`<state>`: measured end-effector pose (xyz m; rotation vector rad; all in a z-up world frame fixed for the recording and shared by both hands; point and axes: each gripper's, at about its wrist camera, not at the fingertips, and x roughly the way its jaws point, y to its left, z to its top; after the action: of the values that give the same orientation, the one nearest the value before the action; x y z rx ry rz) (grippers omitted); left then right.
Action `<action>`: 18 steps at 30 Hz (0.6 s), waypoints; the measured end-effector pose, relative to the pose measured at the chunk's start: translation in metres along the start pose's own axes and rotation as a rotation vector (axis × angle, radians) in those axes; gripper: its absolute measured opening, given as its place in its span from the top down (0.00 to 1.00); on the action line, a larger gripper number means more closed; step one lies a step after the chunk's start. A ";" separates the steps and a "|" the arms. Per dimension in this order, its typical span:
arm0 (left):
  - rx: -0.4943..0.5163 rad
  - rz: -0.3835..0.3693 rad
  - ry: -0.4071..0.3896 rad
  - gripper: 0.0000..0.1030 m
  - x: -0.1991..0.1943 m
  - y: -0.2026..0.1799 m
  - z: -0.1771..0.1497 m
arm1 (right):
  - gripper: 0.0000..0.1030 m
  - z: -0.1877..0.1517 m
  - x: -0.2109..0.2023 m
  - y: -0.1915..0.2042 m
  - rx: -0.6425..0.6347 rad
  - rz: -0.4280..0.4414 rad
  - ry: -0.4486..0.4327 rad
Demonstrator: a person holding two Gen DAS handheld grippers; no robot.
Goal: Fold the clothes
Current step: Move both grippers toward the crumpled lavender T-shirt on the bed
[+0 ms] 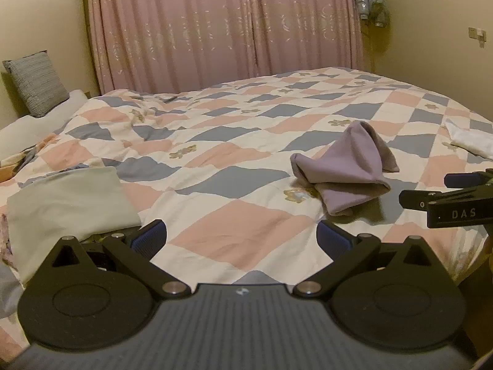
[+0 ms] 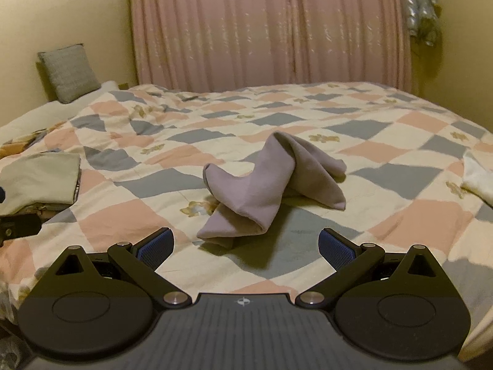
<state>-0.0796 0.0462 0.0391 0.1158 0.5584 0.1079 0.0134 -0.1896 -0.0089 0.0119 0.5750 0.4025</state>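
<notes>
Free room and obstacles on the bed (image 2: 400, 129). From my right gripper (image 2: 246, 246), fingers spread wide, the quilt just ahead lies bare up to the crumpled mauve cloth (image 2: 268, 178), which stands as a raised heap in the middle path. Open quilt runs past it on both sides and behind, to the curtain (image 2: 271, 30). My left gripper (image 1: 242, 237), equally wide apart, faces a bare stretch of quilt; the folded green cloth (image 1: 67, 203) sits just beside its left finger. A white cloth (image 1: 468, 141) occupies the right edge, possibly overhanging it. The cushion (image 1: 35, 83) bounds the far left.
</notes>
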 end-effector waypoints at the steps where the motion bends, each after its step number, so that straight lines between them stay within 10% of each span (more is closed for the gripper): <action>1: 0.003 -0.007 0.000 0.01 0.000 -0.001 0.000 | 0.00 0.000 -0.001 0.001 0.008 -0.003 0.004; 18: -0.011 -0.170 0.014 0.01 0.039 -0.033 -0.002 | 0.00 0.003 -0.005 -0.010 -0.010 -0.056 0.068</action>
<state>-0.0451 0.0188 0.0125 0.0567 0.5795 -0.0535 0.0154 -0.2007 -0.0048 -0.0271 0.6391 0.3525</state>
